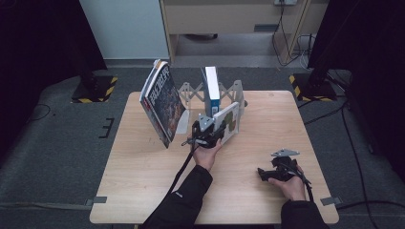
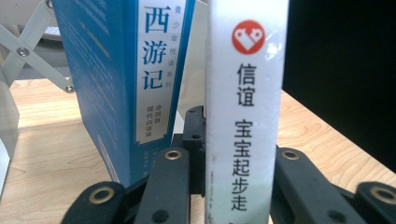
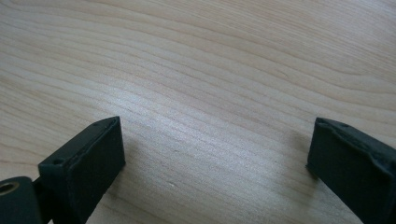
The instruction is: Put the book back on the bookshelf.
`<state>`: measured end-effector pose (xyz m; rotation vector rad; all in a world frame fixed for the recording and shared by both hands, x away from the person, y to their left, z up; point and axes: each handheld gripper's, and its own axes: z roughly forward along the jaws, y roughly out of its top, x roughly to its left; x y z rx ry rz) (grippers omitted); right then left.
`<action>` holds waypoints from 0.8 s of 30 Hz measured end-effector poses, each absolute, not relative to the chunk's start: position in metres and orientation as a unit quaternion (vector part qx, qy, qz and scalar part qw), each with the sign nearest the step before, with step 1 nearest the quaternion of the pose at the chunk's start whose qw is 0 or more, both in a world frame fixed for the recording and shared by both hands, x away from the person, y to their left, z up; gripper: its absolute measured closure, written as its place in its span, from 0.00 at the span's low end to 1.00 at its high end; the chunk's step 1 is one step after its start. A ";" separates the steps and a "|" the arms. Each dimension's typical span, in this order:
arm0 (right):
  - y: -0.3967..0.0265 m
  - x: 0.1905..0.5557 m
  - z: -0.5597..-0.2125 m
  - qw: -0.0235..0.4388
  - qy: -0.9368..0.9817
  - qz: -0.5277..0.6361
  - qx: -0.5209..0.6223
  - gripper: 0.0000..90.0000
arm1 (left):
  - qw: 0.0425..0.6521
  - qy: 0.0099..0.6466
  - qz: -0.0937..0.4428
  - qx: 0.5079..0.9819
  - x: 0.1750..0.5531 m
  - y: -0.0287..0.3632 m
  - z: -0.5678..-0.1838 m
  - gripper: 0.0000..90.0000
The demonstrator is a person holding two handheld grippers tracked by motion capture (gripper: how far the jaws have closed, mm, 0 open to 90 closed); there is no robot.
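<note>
At the near right edge of the table point(image 1: 143, 191), the right gripper point(image 1: 275, 172) rests in the person's hand with its jaws spread wide over bare wood, holding nothing; it appears parked so as not to interfere.

Farther in, near the table's centre, the left gripper point(image 1: 210, 135) is clamped on the spine of a thin white picture book point(image 1: 228, 121). In the left gripper view, 2 black jaws press on either side of the white spine point(image 2: 243, 116), which stands upright. Gripping at the spine likely keeps the covers shut and the book vertical for shelving.

Just beyond, a blue boxed volume point(image 1: 211, 89) already stands upright in the expanding scissor-type book rack point(image 1: 191, 93) at the far edge. In the left gripper view, the blue volume point(image 2: 116, 84) sits just beside the held book, apart by a narrow gap. The probable target is the slot to the right of that volume.

To the left, a large dark-covered book point(image 1: 161, 102) leans tilted against the rack's left end. It is clear of the approach path; the blue volume's near edge is the main obstruction.
</note>
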<state>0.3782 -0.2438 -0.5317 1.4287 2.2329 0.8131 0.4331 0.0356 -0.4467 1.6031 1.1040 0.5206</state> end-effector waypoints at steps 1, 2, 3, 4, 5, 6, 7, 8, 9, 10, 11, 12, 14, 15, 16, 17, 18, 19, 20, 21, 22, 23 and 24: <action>-0.244 0.378 -0.532 0.183 0.792 0.288 0.506 0.05 | 0.533 0.464 0.219 0.673 0.433 0.035 -0.448 0.82; -0.244 0.378 -0.532 0.184 0.792 0.288 0.506 0.05 | 0.532 0.465 0.219 0.673 0.434 0.034 -0.449 0.82; -0.244 0.378 -0.532 0.184 0.791 0.289 0.507 0.05 | 0.531 0.464 0.219 0.674 0.434 0.033 -0.450 0.83; -0.244 0.378 -0.532 0.183 0.791 0.288 0.507 0.05 | 0.531 0.465 0.221 0.673 0.435 0.032 -0.451 0.82; -0.244 0.378 -0.532 0.183 0.791 0.288 0.507 0.05 | 0.530 0.464 0.222 0.674 0.436 0.031 -0.451 0.83; -0.244 0.378 -0.532 0.184 0.791 0.288 0.507 0.05 | 0.528 0.464 0.224 0.675 0.437 0.030 -0.453 0.82; -0.244 0.378 -0.532 0.184 0.792 0.289 0.506 0.05 | 0.526 0.465 0.225 0.676 0.437 0.030 -0.454 0.82; -0.244 0.378 -0.532 0.184 0.792 0.288 0.506 0.05 | 0.525 0.467 0.225 0.676 0.439 0.029 -0.455 0.83; -0.244 0.378 -0.532 0.184 0.792 0.289 0.506 0.05 | 0.524 0.468 0.225 0.675 0.439 0.029 -0.456 0.82; -0.244 0.378 -0.532 0.184 0.792 0.289 0.506 0.05 | 0.524 0.469 0.225 0.674 0.440 0.029 -0.457 0.82; -0.244 0.378 -0.532 0.183 0.792 0.288 0.507 0.05 | 0.523 0.469 0.227 0.674 0.441 0.028 -0.458 0.82; -0.244 0.378 -0.532 0.183 0.791 0.288 0.507 0.05 | 0.523 0.469 0.228 0.674 0.441 0.028 -0.459 0.82; -0.244 0.378 -0.532 0.183 0.791 0.288 0.507 0.05 | 0.525 0.469 0.230 0.672 0.442 0.027 -0.460 0.82; -0.244 0.378 -0.532 0.183 0.791 0.288 0.507 0.05 | 0.526 0.469 0.231 0.671 0.442 0.027 -0.460 0.82; -0.244 0.378 -0.532 0.183 0.792 0.288 0.507 0.05 | 0.527 0.468 0.235 0.670 0.443 0.027 -0.460 0.82; -0.244 0.378 -0.532 0.183 0.792 0.288 0.507 0.05 | 0.528 0.467 0.235 0.669 0.443 0.027 -0.460 0.82; -0.244 0.378 -0.532 0.183 0.792 0.288 0.506 0.05 | 0.528 0.468 0.236 0.668 0.444 0.026 -0.460 0.82; -0.244 0.378 -0.532 0.183 0.792 0.288 0.506 0.05 | 0.528 0.468 0.237 0.668 0.445 0.026 -0.460 0.82; -0.244 0.378 -0.532 0.183 0.792 0.288 0.507 0.05 | 0.527 0.469 0.239 0.667 0.446 0.026 -0.460 0.82; -0.244 0.378 -0.532 0.185 0.792 0.288 0.505 0.05 | 0.526 0.471 0.239 0.666 0.447 0.026 -0.461 0.82; -0.243 0.378 -0.532 0.183 0.792 0.288 0.506 0.05 | 0.526 0.474 0.240 0.664 0.448 0.025 -0.461 0.82; -0.243 0.378 -0.532 0.183 0.792 0.289 0.506 0.05 | 0.525 0.473 0.240 0.665 0.449 0.025 -0.461 0.82; -0.243 0.378 -0.532 0.183 0.792 0.289 0.506 0.05 | 0.525 0.473 0.241 0.665 0.449 0.024 -0.461 0.82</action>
